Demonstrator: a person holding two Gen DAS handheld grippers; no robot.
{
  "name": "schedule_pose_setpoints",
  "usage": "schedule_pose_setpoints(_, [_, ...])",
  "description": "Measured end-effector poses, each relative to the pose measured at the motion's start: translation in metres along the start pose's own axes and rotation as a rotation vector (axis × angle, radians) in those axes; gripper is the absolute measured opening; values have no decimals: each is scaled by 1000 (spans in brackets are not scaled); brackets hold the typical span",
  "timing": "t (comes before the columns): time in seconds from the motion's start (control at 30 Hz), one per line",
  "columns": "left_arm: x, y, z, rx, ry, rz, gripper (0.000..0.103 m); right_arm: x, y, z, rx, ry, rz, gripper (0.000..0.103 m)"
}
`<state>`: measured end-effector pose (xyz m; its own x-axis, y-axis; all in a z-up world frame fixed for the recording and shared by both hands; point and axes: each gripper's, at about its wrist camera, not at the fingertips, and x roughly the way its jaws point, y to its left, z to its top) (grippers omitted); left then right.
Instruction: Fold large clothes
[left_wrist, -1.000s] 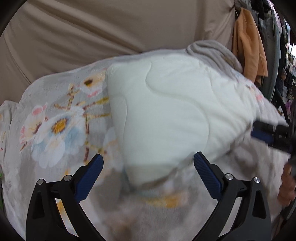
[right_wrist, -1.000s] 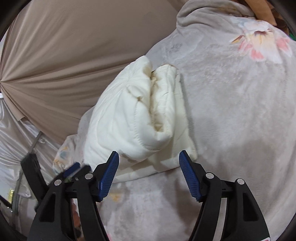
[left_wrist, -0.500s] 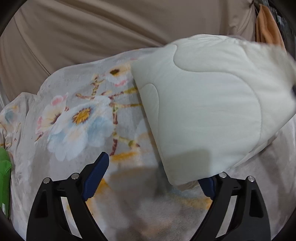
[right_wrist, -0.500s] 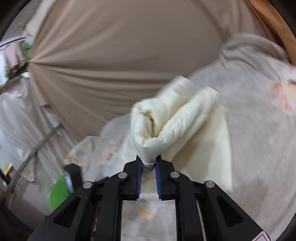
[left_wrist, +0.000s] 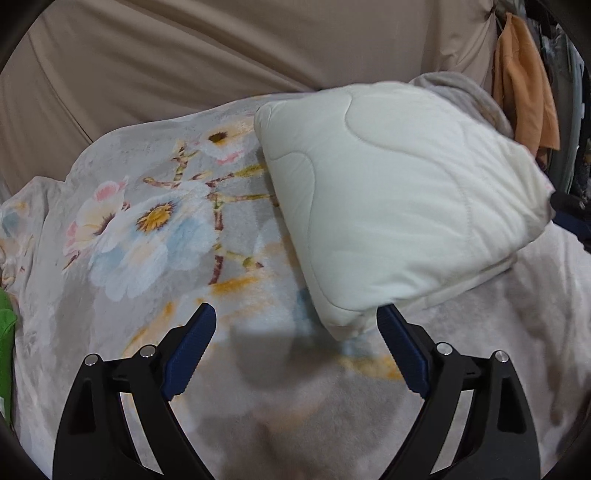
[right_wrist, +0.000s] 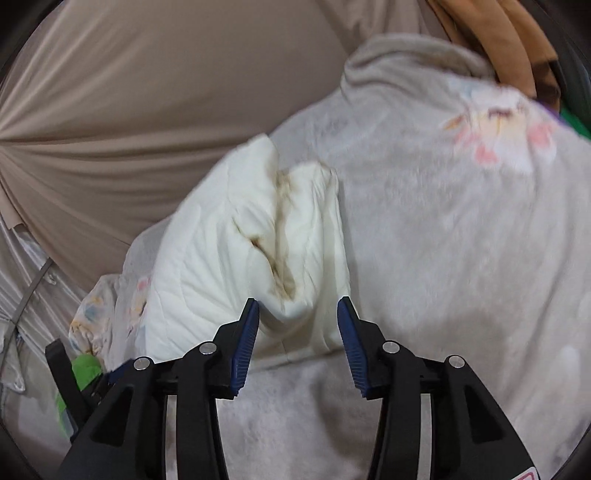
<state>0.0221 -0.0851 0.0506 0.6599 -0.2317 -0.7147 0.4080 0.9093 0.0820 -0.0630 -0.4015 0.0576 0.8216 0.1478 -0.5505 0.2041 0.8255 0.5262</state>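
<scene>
A cream quilted garment (left_wrist: 399, 206), folded into a thick bundle, lies on a grey floral blanket (left_wrist: 155, 236). My left gripper (left_wrist: 297, 350) is open and empty, its right finger just under the bundle's near corner. In the right wrist view the bundle (right_wrist: 251, 258) shows its folded end with brownish marks in the crease. My right gripper (right_wrist: 297, 343) is open, its fingers on either side of the bundle's near end, not clamping it. The right gripper also shows at the right edge of the left wrist view (left_wrist: 570, 212).
The blanket (right_wrist: 461, 240) covers the whole surface. A beige draped cloth (left_wrist: 221, 48) hangs behind. Orange clothing (left_wrist: 524, 81) hangs at the far right. A green item (left_wrist: 5, 343) lies at the left edge.
My right gripper closed on the bundle's end and lifted it, then opened and let it go. The bundle has dropped back onto the blanket. My left gripper stayed open.
</scene>
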Motion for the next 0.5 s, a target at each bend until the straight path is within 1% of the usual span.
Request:
schedule_pose_setpoints(0.07, [-16, -2, 5, -3, -41, -22, 89, 1, 18, 17, -64, -30, -3, 58])
schedule_pose_setpoints(0.13, [-34, -4, 15, -1, -98, -38, 90, 11, 36, 32, -120, -43, -16, 61])
schedule_pose_setpoints(0.17, [-41, -5, 21, -2, -125, -47, 93, 19, 43, 37, -144, -39, -22, 63])
schedule_pose_setpoints(0.23, [-51, -6, 39, -4, -174, -66, 94, 38, 49, 48, -169, -15, -27, 66])
schedule_pose_setpoints(0.3, [-50, -7, 56, -12, -195, -72, 95, 68, 47, 61, -153, 34, -44, 68])
schedule_pose_setpoints(0.37, [-39, -8, 74, -23, -200, -56, 95, 95, 38, 67, -97, 77, -73, 68])
schedule_pose_setpoints(0.4, [-33, -8, 81, -27, -196, -49, 95, 108, 33, 69, -66, 109, -57, 68])
schedule_pose_setpoints(0.43, [-24, -8, 89, -37, -187, -38, 95, 116, 29, 69, -42, 135, -17, 56])
schedule_pose_setpoints(0.47, [-18, -8, 93, -46, -184, -28, 95, 119, 27, 69, -31, 157, 45, 18])
schedule_pose_setpoints(0.5, [-12, -9, 98, -48, -180, -19, 95, 114, 33, 69, -37, 141, 64, 14])
